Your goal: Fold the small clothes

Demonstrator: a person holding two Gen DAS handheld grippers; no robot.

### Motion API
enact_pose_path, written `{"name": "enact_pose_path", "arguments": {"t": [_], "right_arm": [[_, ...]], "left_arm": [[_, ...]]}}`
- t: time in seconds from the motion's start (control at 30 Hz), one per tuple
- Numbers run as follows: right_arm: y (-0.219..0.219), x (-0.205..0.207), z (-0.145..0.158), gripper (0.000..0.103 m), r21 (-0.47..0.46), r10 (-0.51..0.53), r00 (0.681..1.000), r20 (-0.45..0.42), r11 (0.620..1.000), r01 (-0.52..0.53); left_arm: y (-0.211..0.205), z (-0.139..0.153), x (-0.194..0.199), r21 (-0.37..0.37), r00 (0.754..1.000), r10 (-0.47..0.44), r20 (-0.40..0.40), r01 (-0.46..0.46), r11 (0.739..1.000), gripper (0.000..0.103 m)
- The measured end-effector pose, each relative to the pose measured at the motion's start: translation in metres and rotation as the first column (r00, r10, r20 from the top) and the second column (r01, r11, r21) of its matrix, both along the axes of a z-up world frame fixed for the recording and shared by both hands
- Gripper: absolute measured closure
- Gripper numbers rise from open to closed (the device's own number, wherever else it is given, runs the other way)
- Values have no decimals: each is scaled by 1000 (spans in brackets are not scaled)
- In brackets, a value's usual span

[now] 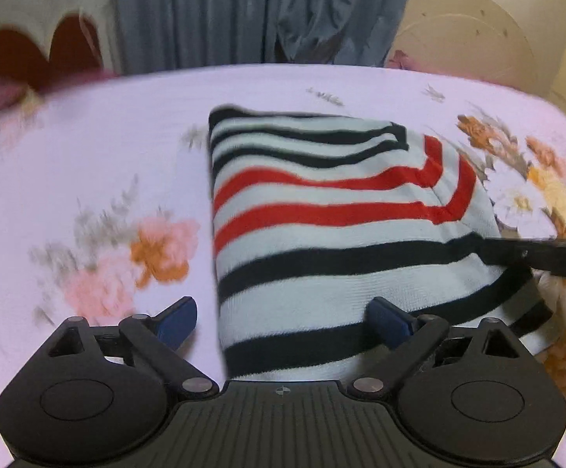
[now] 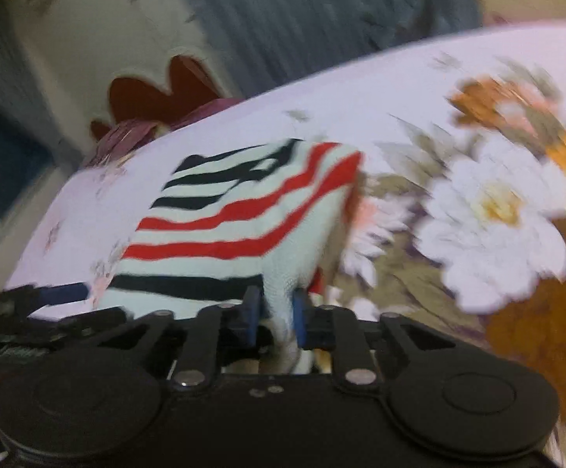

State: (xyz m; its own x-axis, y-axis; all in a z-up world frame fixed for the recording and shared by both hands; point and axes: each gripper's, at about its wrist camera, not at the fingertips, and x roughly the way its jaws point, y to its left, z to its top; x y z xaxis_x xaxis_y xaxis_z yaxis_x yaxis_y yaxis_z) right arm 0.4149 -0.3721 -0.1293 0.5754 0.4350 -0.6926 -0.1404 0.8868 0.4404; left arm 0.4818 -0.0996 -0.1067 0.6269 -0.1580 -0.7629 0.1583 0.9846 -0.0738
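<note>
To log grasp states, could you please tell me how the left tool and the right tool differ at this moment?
The left tool is open with blue fingers spread wide; the right tool is shut on the striped garment. The left holds nothing, hovering at the garment's near edge; the right pinches a fold of its white fabric. Both share black bodies and are over the floral bedsheet.

One striped garment (image 1: 322,234), one floral bedsheet (image 1: 88,156), two tongs: left tongs (image 1: 283,321), right tongs (image 2: 277,312).

Right wrist view: heavy motion blur; floral sheet (image 2: 490,210) print smeared. Striped garment (image 2: 244,230) near edge hidden behind right gripper (image 2: 277,318) body. Left wrist view: right gripper (image 1: 540,257) cut off at frame edge; garment's (image 1: 322,226) near end hidden behind left gripper (image 1: 283,321).
</note>
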Motion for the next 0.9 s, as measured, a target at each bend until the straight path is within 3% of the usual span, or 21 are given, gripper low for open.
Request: {"name": "enact_pose_path", "arguments": {"t": [0.1, 0.17, 0.2, 0.23, 0.27, 0.47, 0.57, 0.8, 0.9], "right_arm": [[-6, -1, 0, 86, -5, 32, 999, 4, 999, -32], [-14, -1, 1, 81, 3, 49, 999, -2, 999, -49], [-20, -2, 2, 75, 19, 32, 999, -2, 999, -32], [-26, -1, 3, 56, 33, 7, 1000, -6, 999, -7], [-35, 0, 1, 48, 65, -17, 1000, -14, 998, 17], [-61, 17, -36, 47, 291, -44, 986, -158, 953, 89], [-61, 23, -47, 45, 353, -42, 983, -180, 930, 104], [-14, 45, -40, 50, 288, 32, 985, -167, 958, 17], [-11, 44, -37, 60, 260, 36, 987, -158, 966, 6]], "left_arm": [[4, 0, -5, -36, 1000, 2, 6, -2, 999, 9], [4, 0, -8, -47, 1000, -15, 10, 16, 999, 8], [5, 0, -6, -61, 1000, -21, 6, 21, 998, 8], [6, 0, -5, -86, 1000, -29, -1, 28, 996, 8], [8, 1, -5, -102, 1000, -30, -3, 30, 994, 8], [13, 1, 12, -173, 999, -32, -27, 27, 985, 8], [12, -1, 15, -180, 999, -42, -29, 36, 983, 8], [19, -10, 22, -232, 997, -47, -63, 31, 972, 8], [19, -15, 27, -254, 995, -50, -84, 27, 967, 8]]}}
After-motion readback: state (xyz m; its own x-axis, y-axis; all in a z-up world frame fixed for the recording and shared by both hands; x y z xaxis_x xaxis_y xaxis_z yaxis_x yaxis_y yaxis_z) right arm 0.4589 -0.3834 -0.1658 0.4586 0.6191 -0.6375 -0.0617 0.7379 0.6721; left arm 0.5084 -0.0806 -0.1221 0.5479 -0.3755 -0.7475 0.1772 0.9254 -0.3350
